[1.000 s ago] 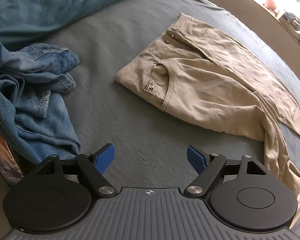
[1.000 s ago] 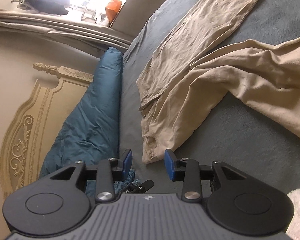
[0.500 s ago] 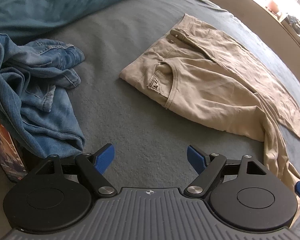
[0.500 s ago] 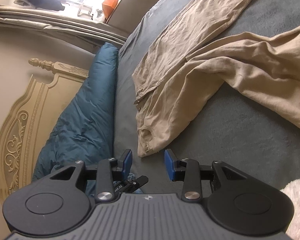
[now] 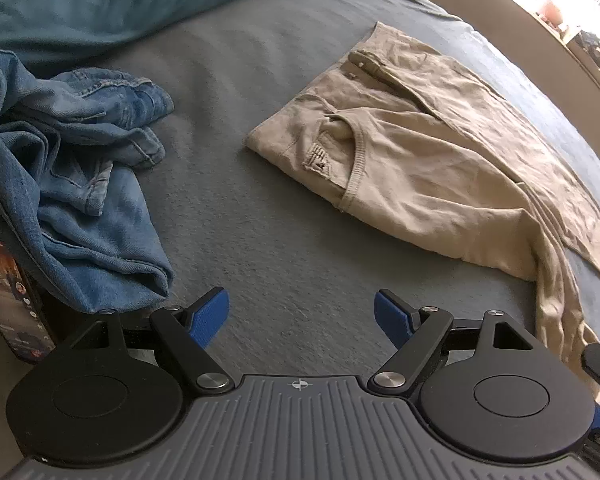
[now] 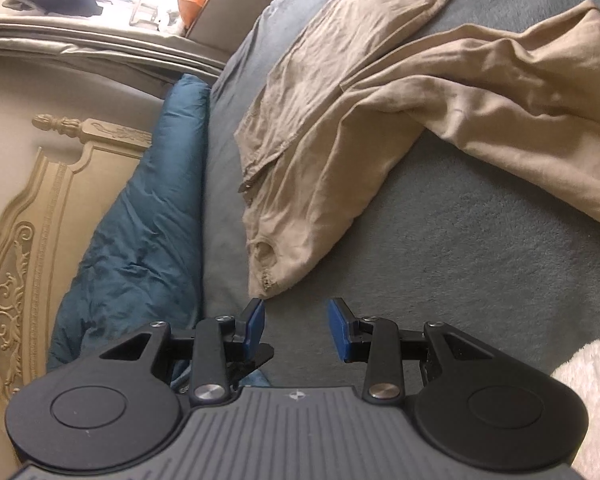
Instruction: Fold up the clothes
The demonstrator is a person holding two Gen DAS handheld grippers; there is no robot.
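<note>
Beige trousers (image 5: pixel 416 152) lie on the grey bed cover (image 5: pixel 260 240), folded lengthwise with the waistband toward the left and one leg trailing to the right. My left gripper (image 5: pixel 301 312) hovers open over bare cover, short of the waistband. In the right wrist view the same beige trousers (image 6: pixel 380 128) spread away from me, and their waistband corner (image 6: pixel 266 280) lies just ahead of my right gripper (image 6: pixel 296 316). That gripper stands open with nothing between its blue pads; its left fingertip nearly touches the corner.
Crumpled blue jeans (image 5: pixel 68 168) are heaped at the left. A teal duvet (image 6: pixel 140 220) runs along the cream carved headboard (image 6: pixel 24 232). A phone (image 5: pixel 8 304) lies at the left bed edge. Something white and fluffy (image 6: pixel 588 396) sits at the lower right.
Both grippers have drifted; the trousers' waistband corner has come closer to the right gripper's fingertips. The left view has shifted slightly, with the jeans sliding right. Both sets of jaws kept their width.
</note>
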